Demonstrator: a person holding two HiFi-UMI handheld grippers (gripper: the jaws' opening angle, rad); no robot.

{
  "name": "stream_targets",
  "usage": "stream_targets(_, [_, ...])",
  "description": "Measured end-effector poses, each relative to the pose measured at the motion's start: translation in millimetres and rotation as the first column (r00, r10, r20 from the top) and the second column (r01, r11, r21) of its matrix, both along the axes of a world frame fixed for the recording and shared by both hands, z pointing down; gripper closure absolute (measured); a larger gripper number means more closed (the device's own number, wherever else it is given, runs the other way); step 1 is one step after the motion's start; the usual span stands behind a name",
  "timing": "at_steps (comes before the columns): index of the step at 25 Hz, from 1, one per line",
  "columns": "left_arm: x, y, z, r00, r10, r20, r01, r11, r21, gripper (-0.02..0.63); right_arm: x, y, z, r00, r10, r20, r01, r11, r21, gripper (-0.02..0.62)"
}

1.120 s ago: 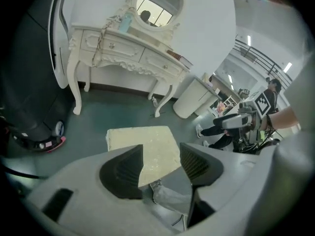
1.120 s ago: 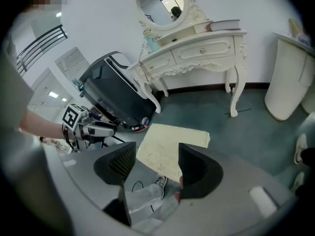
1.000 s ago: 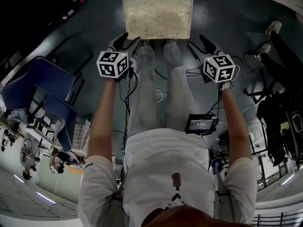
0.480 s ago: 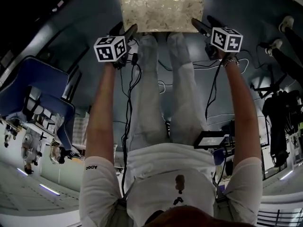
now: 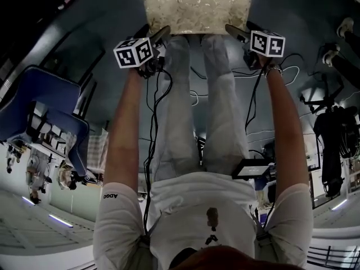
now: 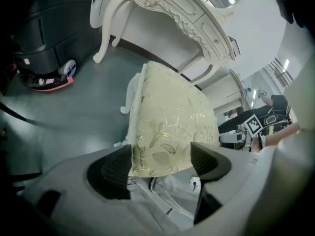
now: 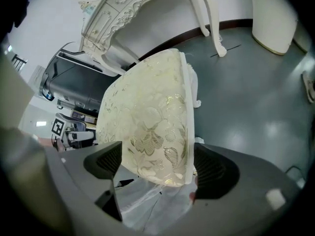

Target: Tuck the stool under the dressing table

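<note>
Left tool [image 6: 160,162], right tool [image 7: 156,164] just opened astride stool [image 5: 197,5].

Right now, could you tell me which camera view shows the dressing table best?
The left gripper view: the dressing table shows drawers, a curved leg and the gap beneath. The right gripper view shows its carved front and one leg; the head view shows the stool, not the table.

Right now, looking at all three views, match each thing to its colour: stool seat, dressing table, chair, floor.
Things:
1. stool seat
2. dressing table
3. chair
4. floor

Colours:
A. blue
B. dark grey
C. white, carved
D. pale gold, floral

Pairs: 1-D; 2-C; 3-A; 4-B
</note>
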State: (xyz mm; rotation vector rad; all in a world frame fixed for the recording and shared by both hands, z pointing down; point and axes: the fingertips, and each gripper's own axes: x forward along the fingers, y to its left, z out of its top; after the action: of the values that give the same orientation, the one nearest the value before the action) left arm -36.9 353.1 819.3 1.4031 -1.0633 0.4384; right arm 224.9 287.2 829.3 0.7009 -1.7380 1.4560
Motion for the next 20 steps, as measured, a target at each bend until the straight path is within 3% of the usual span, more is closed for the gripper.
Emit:
stream_targets(3, [1,1,5,0.999,0.028,0.027,-0.027,0.999,-0.017,0.256,3,-5,2,0.999,0.021,-0.042,-0.020,1.000,0.021,0.156])
stream_targets(10, [5,-1,6,0.997,0.055,0.048,-0.053,0.998,-0.044,0.259,8,-7,2,0.999,0.011,-0.053,-0.010,1.000,0.007,0.164])
stream_targets(20, [3,-13,2,0.995,0.082,0.060,-0.082,0.997,-0.005,0.272,9,-15,-1,0.998,0.016,-0.053,-0.014,1.000,0.022,0.170])
